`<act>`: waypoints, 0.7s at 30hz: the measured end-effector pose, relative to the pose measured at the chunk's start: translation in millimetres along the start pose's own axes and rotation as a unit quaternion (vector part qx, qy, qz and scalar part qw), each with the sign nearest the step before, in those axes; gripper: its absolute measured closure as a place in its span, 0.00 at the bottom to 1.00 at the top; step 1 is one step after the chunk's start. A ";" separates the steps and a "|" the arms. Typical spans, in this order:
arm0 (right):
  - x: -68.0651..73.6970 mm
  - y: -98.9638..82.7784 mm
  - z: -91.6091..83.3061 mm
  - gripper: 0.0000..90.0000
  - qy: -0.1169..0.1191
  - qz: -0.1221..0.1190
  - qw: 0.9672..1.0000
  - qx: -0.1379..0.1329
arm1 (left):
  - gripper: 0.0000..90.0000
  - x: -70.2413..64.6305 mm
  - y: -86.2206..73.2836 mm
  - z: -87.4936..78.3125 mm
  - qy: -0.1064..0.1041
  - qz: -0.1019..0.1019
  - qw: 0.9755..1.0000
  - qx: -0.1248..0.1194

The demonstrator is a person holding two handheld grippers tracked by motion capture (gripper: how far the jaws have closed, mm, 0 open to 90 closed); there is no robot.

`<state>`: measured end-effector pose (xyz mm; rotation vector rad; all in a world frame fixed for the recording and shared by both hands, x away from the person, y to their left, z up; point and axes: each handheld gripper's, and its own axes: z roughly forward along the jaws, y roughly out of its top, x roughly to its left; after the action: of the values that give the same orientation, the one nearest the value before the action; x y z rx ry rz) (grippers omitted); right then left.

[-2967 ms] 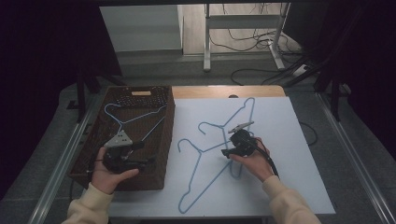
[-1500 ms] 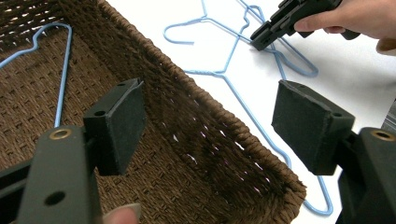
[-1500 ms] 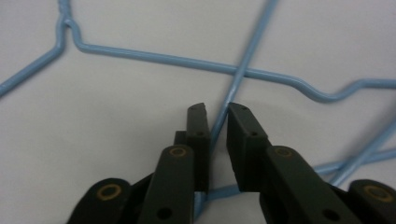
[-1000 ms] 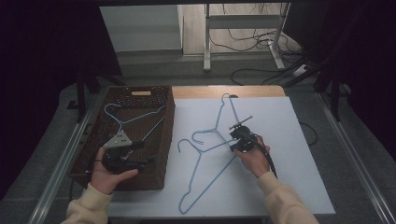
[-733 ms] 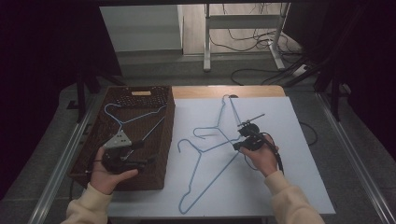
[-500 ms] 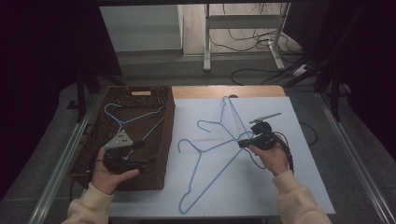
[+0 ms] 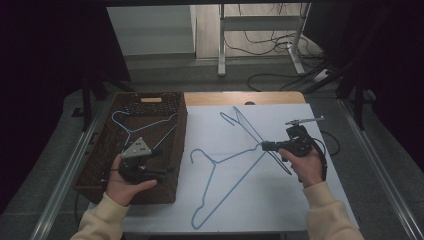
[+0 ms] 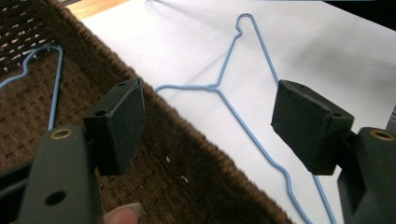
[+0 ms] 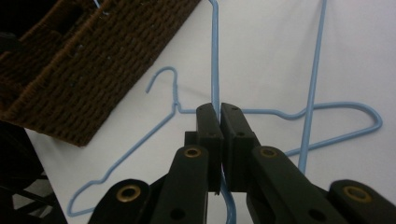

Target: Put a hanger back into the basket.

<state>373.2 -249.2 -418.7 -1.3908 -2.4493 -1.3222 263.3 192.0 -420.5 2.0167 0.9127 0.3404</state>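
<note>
A dim room with cables on the floor lay behind the worktop (image 7: 320, 200), which was covered by a white sheet. The landmark was the brown wicker basket (image 7: 100, 165) on the sheet's left edge. Inside the basket lay one blue wire hanger (image 7: 131, 131). Over the basket's near right part the left gripper (image 8: 205, 126) hung in the person's left hand (image 7: 122, 185), its fingers (image 8: 116, 123) spread wide with nothing between them; through the gap the left gripper view showed the basket's rim and a hanger on the sheet. Just right of the basket a second hanger (image 7: 225, 172) lay flat on the sheet, hook toward the basket. Farther right of the basket, the right gripper (image 9: 219, 122) was in the right hand (image 7: 305, 165), its fingers (image 9: 208, 135) pressed together on the wire of a third hanger (image 7: 250, 131). In the right gripper view that wire ran straight up from between the fingers. This held hanger crossed above the flat one, its far end pointing toward the back of the worktop, well right of the basket.
</note>
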 end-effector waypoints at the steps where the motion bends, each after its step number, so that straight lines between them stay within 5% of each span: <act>1: 0.4 0.4 -1.7 0.97 0.004 0.000 1.000 -0.004 | 0.29 -0.9 1.7 1.7 0.000 0.002 1.000 0.000; 14: 2.1 0.7 -12.6 0.97 0.037 0.006 0.999 -0.020 | 0.29 -5.8 20.5 17.3 0.002 0.017 1.000 -0.001; 21: 4.5 1.5 -17.6 0.97 0.053 0.005 0.998 -0.027 | 0.29 -6.8 42.3 38.6 0.002 0.021 1.000 0.002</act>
<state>365.2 -257.8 -404.6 -1.3057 -2.3532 -1.4322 299.6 148.9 -408.1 2.0419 0.8765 0.3657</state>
